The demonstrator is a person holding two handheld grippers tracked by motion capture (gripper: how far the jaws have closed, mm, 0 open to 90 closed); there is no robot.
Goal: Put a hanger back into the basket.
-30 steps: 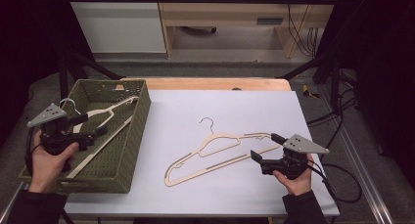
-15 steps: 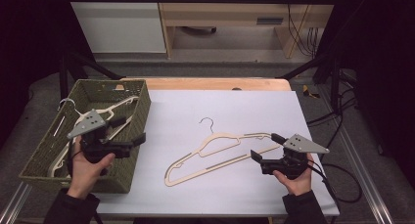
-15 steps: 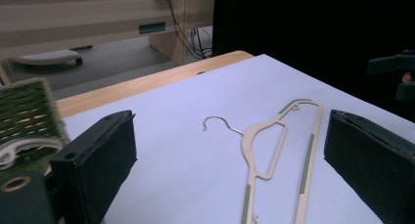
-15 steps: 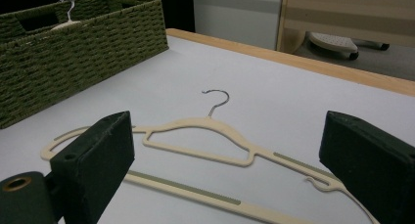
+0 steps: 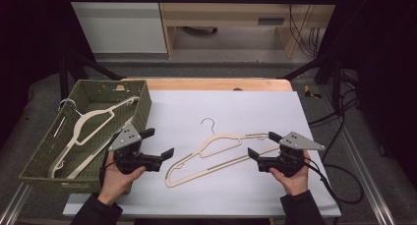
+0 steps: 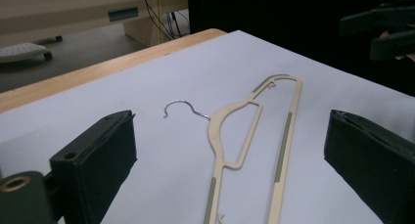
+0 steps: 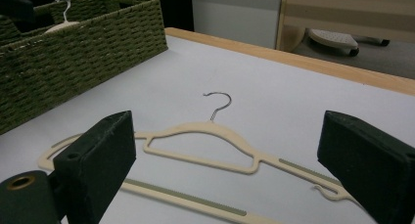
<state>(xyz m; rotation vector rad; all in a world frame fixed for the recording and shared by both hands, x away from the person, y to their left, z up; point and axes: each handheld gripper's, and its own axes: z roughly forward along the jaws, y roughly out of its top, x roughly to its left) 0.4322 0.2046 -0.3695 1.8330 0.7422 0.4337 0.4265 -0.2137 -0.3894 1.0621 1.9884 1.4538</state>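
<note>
ok, step in hand looks like picking up the cream hanger (image 5: pixel 221 149) lying flat on the white table sheet (image 5: pixel 236 107), probably to go into the green woven basket (image 5: pixel 140 99) at the left, where another hanger (image 5: pixel 86 131) already lies.

left gripper (image 5: pixel 160 144): jaws wide apart, nothing held, at the hanger's lower-left end, just beside the basket. right gripper (image 5: pixel 260 146): jaws wide apart too, empty, at the hanger's right end.

hanger sits mid-sheet, wire hook (image 6: pixel 183 109) pointing away from the person, both bars flat on the sheet.

how i'd do it:
- flat thin plastic, so come in low and get one jaw under a bar edge, don't just pinch from above
- grab each end on the bar, not the hook
- close both sides before lifting, lift level so it doesn't twist
- clear the basket wall, then lower it alongside the one already in there
</note>
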